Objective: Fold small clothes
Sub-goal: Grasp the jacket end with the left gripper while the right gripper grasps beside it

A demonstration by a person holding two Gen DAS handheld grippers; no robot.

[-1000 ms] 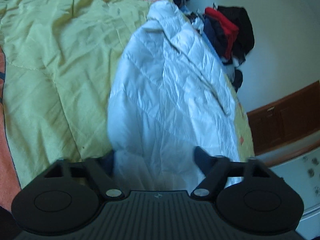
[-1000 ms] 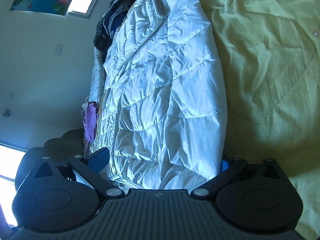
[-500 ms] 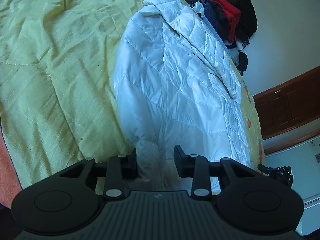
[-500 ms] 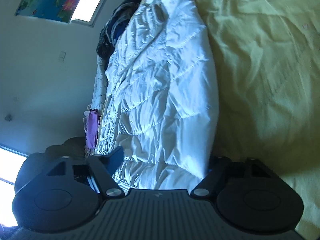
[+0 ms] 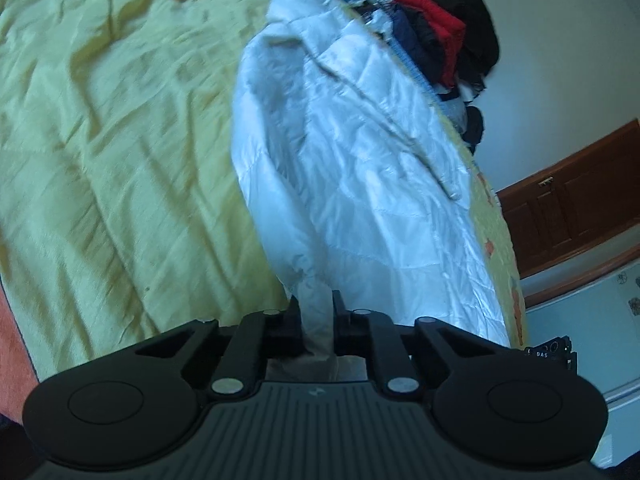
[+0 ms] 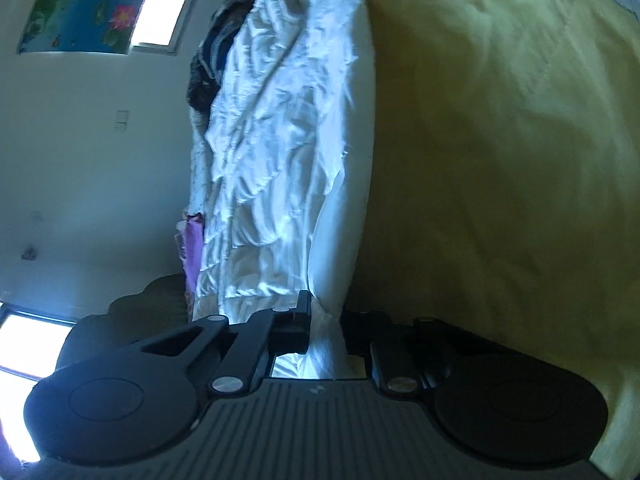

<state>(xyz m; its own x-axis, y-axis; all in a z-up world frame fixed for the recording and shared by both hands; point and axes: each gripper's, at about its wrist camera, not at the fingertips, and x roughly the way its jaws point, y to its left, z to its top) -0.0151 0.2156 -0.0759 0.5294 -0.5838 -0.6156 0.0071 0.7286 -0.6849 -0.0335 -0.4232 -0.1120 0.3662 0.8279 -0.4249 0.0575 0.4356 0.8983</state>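
Quilted white puffer jacket (image 5: 360, 168) lies crinkled on rumpled yellow-green bedspread (image 5: 120, 160); left gripper (image 5: 316, 312) and right gripper (image 6: 324, 320) each pinch its hem.

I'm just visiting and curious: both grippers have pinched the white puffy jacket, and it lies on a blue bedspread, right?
Not quite: the bedspread is yellow-green, not blue, as the left wrist view shows. The rest holds: the left gripper and the right gripper each pinch the white puffy jacket.

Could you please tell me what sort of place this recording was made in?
Most likely a bedroom in a home: a white quilted jacket lies on a bed covered by a yellow-green quilt, a heap of clothes sits by the wall, and a window lets in daylight.
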